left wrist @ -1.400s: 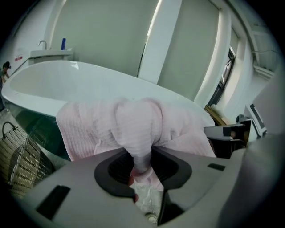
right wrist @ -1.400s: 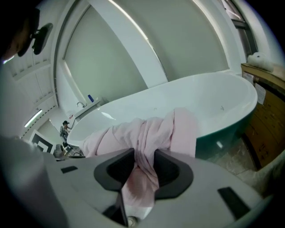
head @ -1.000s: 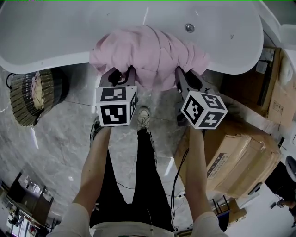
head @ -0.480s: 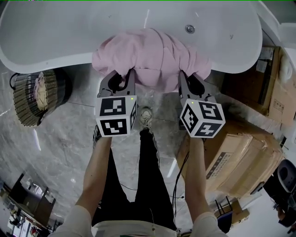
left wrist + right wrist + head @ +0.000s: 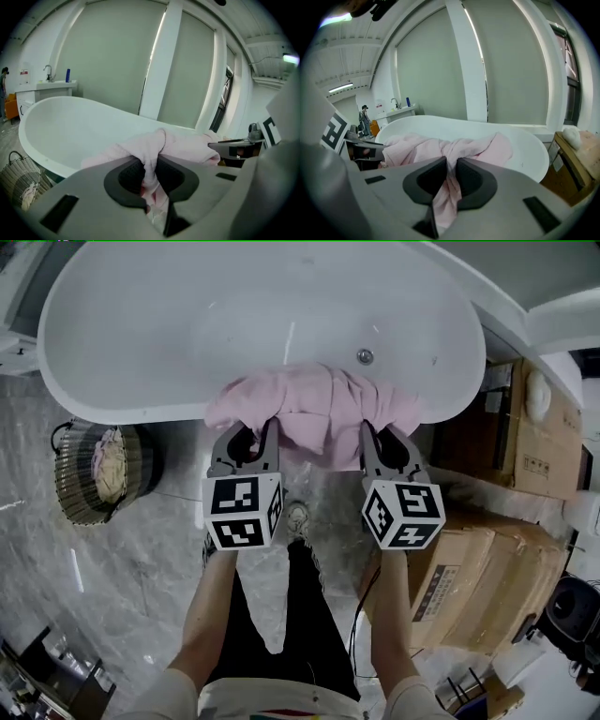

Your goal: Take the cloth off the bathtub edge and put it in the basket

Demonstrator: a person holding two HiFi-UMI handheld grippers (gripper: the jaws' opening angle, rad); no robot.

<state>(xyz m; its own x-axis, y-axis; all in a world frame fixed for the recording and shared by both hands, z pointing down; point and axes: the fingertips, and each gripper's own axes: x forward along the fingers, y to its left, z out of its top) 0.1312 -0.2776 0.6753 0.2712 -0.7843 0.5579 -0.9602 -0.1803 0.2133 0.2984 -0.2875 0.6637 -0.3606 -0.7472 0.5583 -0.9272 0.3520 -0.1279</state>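
The pink cloth (image 5: 314, 404) hangs bunched between my two grippers, lifted over the near rim of the white bathtub (image 5: 141, 352). My left gripper (image 5: 251, 433) pinches the cloth's left part; its jaws have just been closing, with a fold of cloth (image 5: 161, 140) between the pads. My right gripper (image 5: 386, 433) is shut on the cloth's right part, and a strip of cloth (image 5: 450, 154) runs down between its pads. The wicker basket (image 5: 98, 474) stands on the floor at the left, beside the tub, with some pale fabric inside.
Cardboard boxes (image 5: 487, 577) are stacked on the floor at the right, close to my right arm. The person's legs and a shoe (image 5: 295, 517) are below the grippers on grey marble floor (image 5: 141, 568). A sink counter (image 5: 51, 84) stands far behind the tub.
Both grippers have risen together with the pink cloth, pulling it up from the tub's edge. The cloth now looks more gathered between them.
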